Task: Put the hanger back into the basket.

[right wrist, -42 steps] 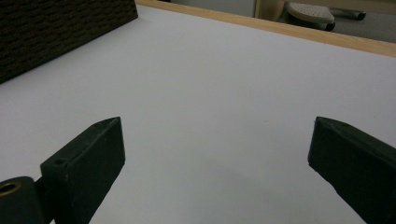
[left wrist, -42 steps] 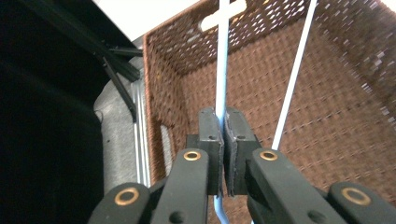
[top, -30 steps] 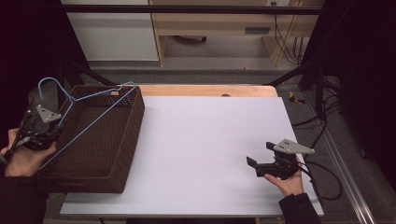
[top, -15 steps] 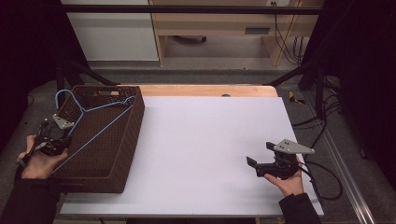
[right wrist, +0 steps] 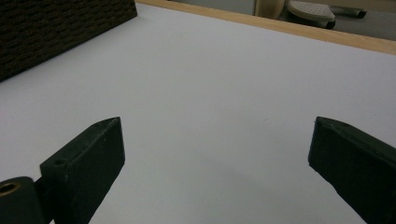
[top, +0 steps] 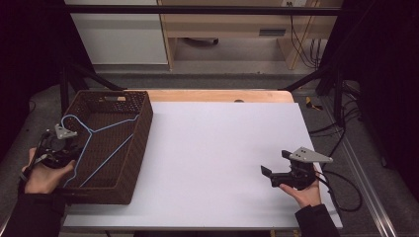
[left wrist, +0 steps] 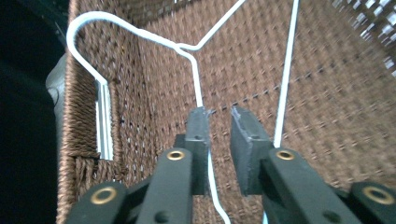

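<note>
A light blue wire hanger (top: 106, 126) lies tilted inside the brown wicker basket (top: 143, 123) at the table's left end, its hook toward the near left wall. In the left gripper view the hanger (left wrist: 197, 79) looks white and its neck runs down along the inner face of the left jaw. My left gripper (left wrist: 219, 112) has a narrow gap between its pads, wider than the wire, so it stands slightly open. In the high view it (top: 69, 148) sits at the basket's left rim. My right gripper (top: 274, 163) rests wide open and empty over the white table (top: 222, 148).
The basket's woven wall (left wrist: 336, 93) has a handle slot at the left. A wooden strip (right wrist: 280, 28) edges the table's far side. Cables trail off the table's right edge (top: 341, 187). A dark frame and cabinets stand behind the table.
The left hand has come down and toward the near side with the hanger, which now lies lower in the basket. The left jaws have parted a little. The right gripper has not moved.
</note>
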Tool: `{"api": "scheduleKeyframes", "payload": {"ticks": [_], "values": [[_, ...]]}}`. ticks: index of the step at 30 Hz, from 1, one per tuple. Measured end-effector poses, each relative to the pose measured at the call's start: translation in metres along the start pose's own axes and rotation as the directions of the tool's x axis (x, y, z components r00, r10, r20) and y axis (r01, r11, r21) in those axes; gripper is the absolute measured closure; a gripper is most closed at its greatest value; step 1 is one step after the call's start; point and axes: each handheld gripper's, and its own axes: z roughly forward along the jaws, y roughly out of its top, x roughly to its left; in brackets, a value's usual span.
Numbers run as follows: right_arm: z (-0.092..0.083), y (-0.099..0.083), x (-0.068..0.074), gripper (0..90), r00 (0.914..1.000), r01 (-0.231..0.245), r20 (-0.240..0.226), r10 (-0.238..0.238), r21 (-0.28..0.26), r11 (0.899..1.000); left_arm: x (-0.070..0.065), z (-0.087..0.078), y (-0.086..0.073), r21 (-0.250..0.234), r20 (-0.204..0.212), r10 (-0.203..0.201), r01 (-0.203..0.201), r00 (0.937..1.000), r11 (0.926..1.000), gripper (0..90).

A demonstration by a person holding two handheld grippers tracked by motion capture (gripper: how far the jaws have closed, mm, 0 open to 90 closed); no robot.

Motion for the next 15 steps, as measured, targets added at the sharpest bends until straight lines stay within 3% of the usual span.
{"api": "scheduleKeyframes", "payload": {"ticks": [3, 7, 8, 12, 13, 14, 15], "values": [[-0.001, 0.0, 0.0, 4.2, 1.0, -0.002, -0.002, 0.002, 0.0, 1.0, -0.005, -0.013, -0.001, -0.09, 0.041, -0.035, 0.038, 0.9985, 0.9952, 68.0], [-0.002, 0.001, -0.001, 4.1, 1.0, -0.003, -0.004, 0.003, -0.01, 1.0, -0.021, -0.028, 0.001, -0.214, 0.098, -0.043, 0.063, 0.9943, 0.9749, 53.7], [-0.002, 0.001, -0.001, 4.1, 1.0, -0.002, 0.0, 0.002, -0.011, 1.0, -0.023, -0.03, 0.002, -0.223, 0.114, -0.034, 0.059, 0.9929, 0.9729, 51.0], [-0.003, 0.001, -0.001, 4.1, 1.0, -0.007, -0.001, 0.007, -0.026, 1.0, -0.043, -0.041, 0.005, -0.32, 0.186, -0.024, 0.083, 0.9822, 0.9439, 42.3], [-0.004, 0.001, -0.001, 4.1, 1.0, -0.001, 0.003, 0.001, -0.027, 1.0, -0.046, -0.042, 0.006, -0.329, 0.199, -0.016, 0.082, 0.9799, 0.9407, 40.5], [-0.004, 0.001, -0.001, 4.1, 1.0, -0.002, 0.002, 0.002, -0.027, 1.0, -0.056, -0.046, 0.008, -0.365, 0.233, -0.003, 0.09, 0.9725, 0.9268, 38.8], [-0.005, 0.001, -0.001, 4.1, 1.0, -0.003, 0.004, 0.003, -0.032, 0.999, -0.06, -0.048, 0.009, -0.38, 0.248, 0.001, 0.096, 0.9689, 0.9201, 35.9]]}}
